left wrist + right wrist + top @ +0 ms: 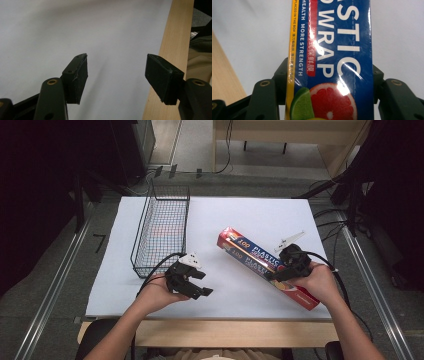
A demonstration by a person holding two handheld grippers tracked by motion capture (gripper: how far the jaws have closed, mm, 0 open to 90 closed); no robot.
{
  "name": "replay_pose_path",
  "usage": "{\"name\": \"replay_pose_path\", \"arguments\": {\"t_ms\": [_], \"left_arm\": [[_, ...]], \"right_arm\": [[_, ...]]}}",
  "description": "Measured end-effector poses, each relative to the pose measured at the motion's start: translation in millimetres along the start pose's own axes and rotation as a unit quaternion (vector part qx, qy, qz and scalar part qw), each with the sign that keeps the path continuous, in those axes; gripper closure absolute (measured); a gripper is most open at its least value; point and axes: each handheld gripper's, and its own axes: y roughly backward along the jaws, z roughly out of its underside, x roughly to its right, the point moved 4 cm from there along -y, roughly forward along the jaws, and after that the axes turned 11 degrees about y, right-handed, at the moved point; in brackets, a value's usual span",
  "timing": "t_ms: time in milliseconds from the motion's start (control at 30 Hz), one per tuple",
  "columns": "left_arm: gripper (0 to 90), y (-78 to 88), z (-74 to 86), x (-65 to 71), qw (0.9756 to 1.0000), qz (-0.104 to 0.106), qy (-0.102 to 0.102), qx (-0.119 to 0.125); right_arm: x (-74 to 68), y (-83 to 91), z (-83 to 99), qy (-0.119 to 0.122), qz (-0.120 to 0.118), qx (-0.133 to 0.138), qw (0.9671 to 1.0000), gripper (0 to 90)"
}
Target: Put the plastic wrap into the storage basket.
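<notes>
Two hand-held grippers work over the white surface [250,220], with the black wire-mesh basket [162,227] as the landmark. The long blue-and-red cardboard box of plastic wrap [250,257] lies diagonally to the right of the basket, well apart from it, its near end towards the surface's front edge. The right gripper [287,267] has its jaws clamped across the box's width near the middle; in the right gripper view the box [332,62] fills the gap between the jaws, both sides pressed. The left gripper [195,287] hovers just in front of the basket's near end, jaws apart with nothing between them, only bare surface beyond [116,75].

Judging the risks: the box is long and held at one place, so a lift could let the free end sag or swing and twist in the jaws. The glossy cardboard may slip, or dent under pressure. Carried towards the basket at this angle, an end could catch on the wire rim.
</notes>
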Motion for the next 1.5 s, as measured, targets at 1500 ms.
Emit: {"name": "replay_pose_path", "arguments": {"t_ms": [1500], "left_arm": [[25.8,11.2,-30.3,37.0,0.9943,0.001,-0.104,-0.022]], "right_arm": [[-77.5,-11.8,-15.6,0.245,-0.107,-0.017,0.9635,41.6]]}}
